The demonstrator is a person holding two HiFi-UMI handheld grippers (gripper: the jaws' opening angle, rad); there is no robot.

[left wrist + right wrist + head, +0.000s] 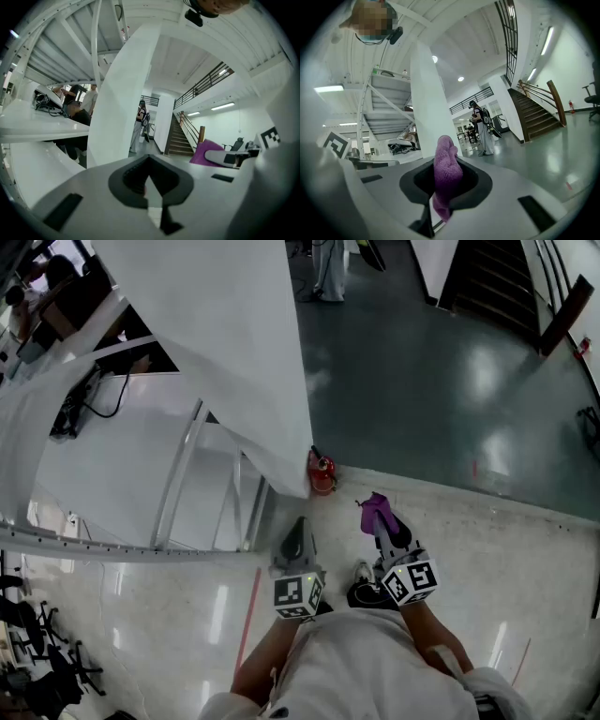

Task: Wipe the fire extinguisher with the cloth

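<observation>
Cloth (446,173), purple, pinched between right gripper (445,194) jaws, bunched end sticking past the tips. Left gripper (149,183) jaws pressed together, nothing between them. Fire extinguisher (322,474) upright on floor (487,521) at the white column (234,352) corner, ahead of both grippers, apart from them. Open floor to its right, desk frame (178,488) on its left.

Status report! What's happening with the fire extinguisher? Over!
Left hand-held gripper shut, empty. Right hand-held gripper clamps purple cloth. Fire extinguisher on floor by pillar, untouched. Path clear.
</observation>
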